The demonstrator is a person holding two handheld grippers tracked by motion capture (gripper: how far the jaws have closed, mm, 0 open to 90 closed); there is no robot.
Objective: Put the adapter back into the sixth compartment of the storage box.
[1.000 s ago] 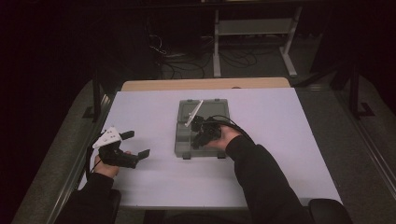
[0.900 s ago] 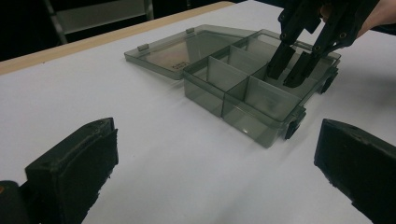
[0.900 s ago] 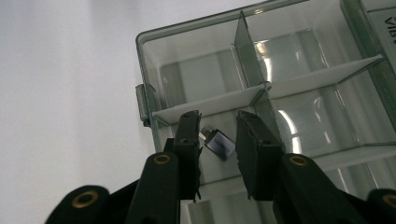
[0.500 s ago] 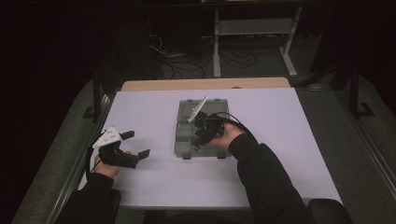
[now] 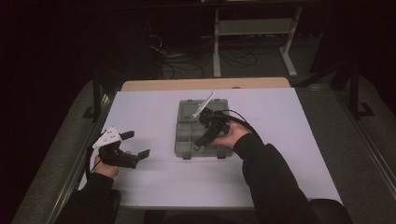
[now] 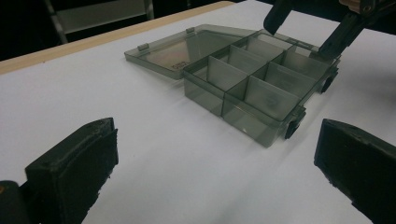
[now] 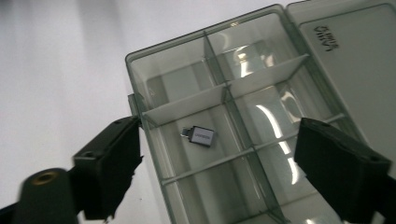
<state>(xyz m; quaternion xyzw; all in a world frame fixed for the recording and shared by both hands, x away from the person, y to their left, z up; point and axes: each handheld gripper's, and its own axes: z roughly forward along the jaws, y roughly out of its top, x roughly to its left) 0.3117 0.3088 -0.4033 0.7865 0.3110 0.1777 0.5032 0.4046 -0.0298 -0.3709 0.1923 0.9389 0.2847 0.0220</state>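
Showing in right gripper view: adapter (image 7: 200,135), prob. USB, in box (image 7: 140,81).

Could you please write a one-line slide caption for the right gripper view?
Open right gripper hovering above a clear compartment box, its lid open, with a small grey adapter in one compartment.

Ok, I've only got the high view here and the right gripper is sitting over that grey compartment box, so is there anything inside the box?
Observer: Yes. The right gripper view shows one small silver adapter lying in a middle compartment of the box.
Operator: Is the right gripper closed on it?
Observer: No. The right gripper is open, its jaws wide apart above the compartments.
Operator: And the lid?
Observer: The lid lies flat on the table, fully open, in the left gripper view.
Operator: What about the left gripper?
Observer: The left gripper is open too, with nothing between its jaws.
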